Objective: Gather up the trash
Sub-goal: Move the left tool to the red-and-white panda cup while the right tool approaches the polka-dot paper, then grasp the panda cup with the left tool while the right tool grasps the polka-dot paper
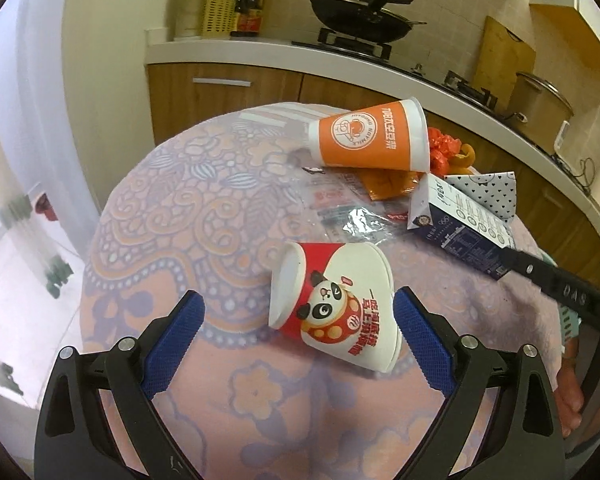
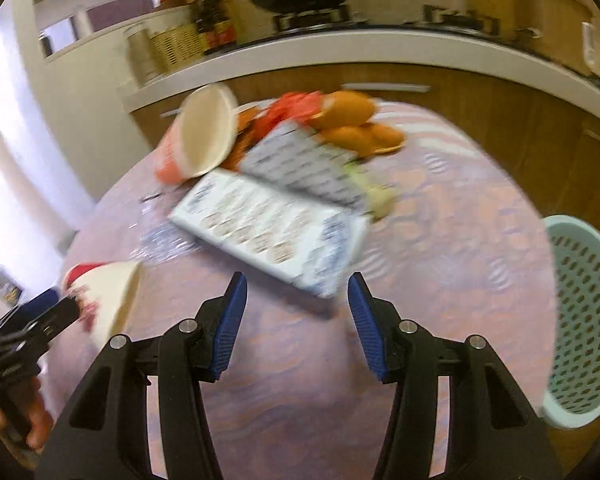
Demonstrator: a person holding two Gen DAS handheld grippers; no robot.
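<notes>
Round surface [image 1: 172,208] under a pink-and-lilac floral patterned cloth. Lying directly on it: a red-and-white paper cup with a panda print [image 1: 336,304], on its side; an orange-and-white paper cup [image 1: 368,138], on its side; a blue-and-white milk carton [image 1: 460,224], flattened; a clear crinkled plastic wrapper [image 1: 352,216]; an orange foil sachet [image 1: 392,184]; orange peel pieces [image 2: 352,120] at the far edge.

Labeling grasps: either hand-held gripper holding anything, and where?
Nothing held. Left hand-held gripper is open around the panda cup, jaws not closed; right hand-held gripper is open before the carton.
</notes>
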